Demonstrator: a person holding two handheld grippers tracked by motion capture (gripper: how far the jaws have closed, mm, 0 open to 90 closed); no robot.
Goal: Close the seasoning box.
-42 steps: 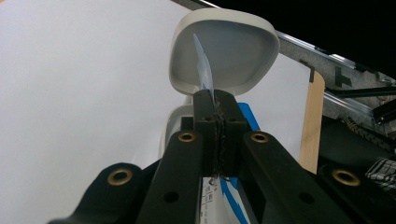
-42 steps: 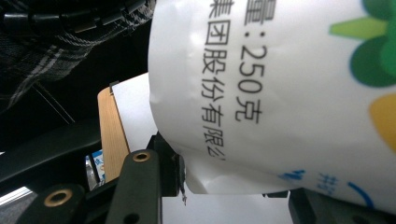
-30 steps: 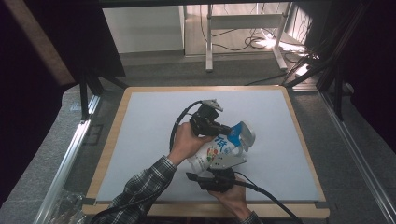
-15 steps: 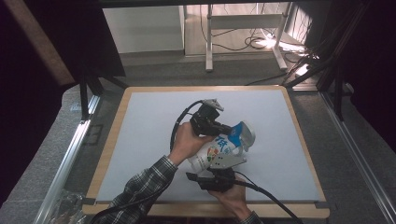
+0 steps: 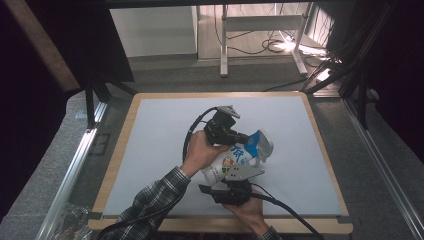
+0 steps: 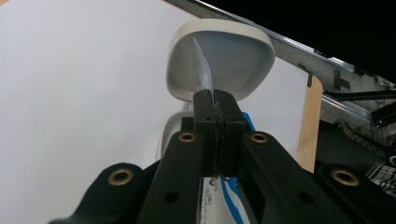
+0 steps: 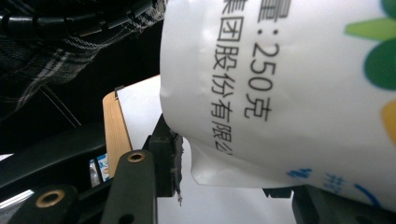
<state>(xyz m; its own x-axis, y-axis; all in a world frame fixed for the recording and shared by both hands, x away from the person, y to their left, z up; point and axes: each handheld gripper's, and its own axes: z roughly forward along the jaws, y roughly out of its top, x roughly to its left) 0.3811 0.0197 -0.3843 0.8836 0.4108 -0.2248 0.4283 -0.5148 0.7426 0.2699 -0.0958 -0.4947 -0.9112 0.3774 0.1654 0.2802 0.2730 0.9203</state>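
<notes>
A white pack (image 5: 231, 162) with blue and green print is held tilted over the white mat (image 5: 160, 130); its white flip lid (image 5: 264, 145) stands open at the upper right end. My left gripper (image 5: 248, 138) is shut on a thin pale tab (image 6: 204, 70) sticking up just in front of the open lid (image 6: 233, 56); in the left gripper view its jaws (image 6: 215, 100) meet around that tab. My right gripper (image 5: 231, 179) comes in from below and is shut on the pack's lower end. In the right gripper view the pack (image 7: 289, 93) sits between the jaws (image 7: 224, 168), against the left pad (image 7: 164, 154).
The mat lies on a table with a wooden rim (image 5: 220, 95). A metal rail (image 5: 75, 165) runs along the left side. Beyond the far edge stand white frame legs (image 5: 225, 45) and loose cables (image 5: 272, 47). A plaid sleeve (image 5: 150, 202) reaches in from the bottom left.
</notes>
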